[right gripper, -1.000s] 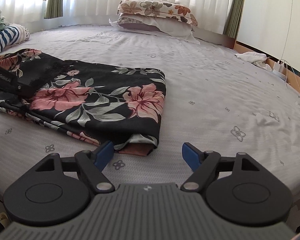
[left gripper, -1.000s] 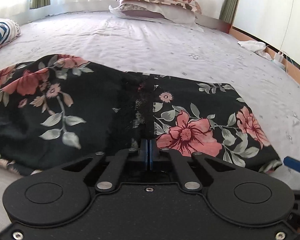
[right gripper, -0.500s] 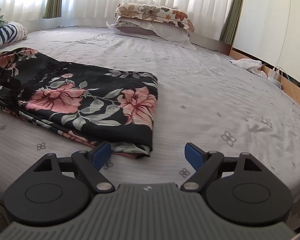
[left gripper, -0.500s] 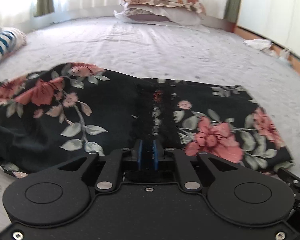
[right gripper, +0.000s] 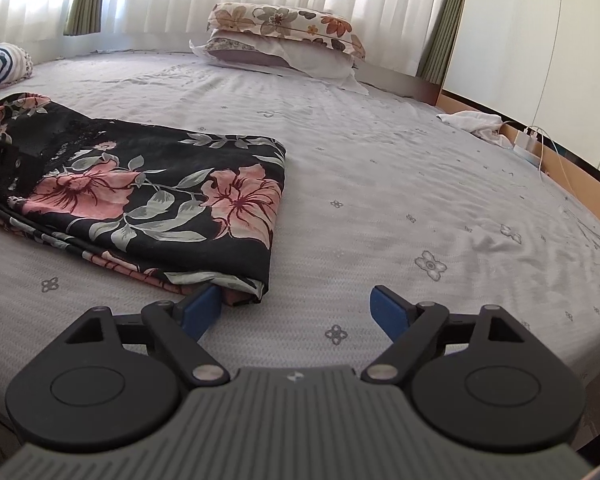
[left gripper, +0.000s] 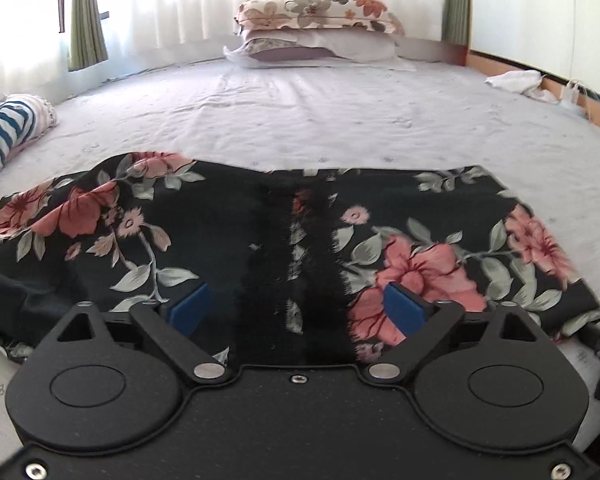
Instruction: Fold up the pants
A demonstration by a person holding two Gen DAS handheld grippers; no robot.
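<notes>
Where lace blurs, left gripper over pants.

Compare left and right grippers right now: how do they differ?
The left gripper has a black body and sits over the floral pants, fingers straddling the lace strip. The right gripper has a grey ribbed body and sits over the bed sheet, its left finger at the pants' corner. Both are open, with blue pads, holding nothing.
</notes>
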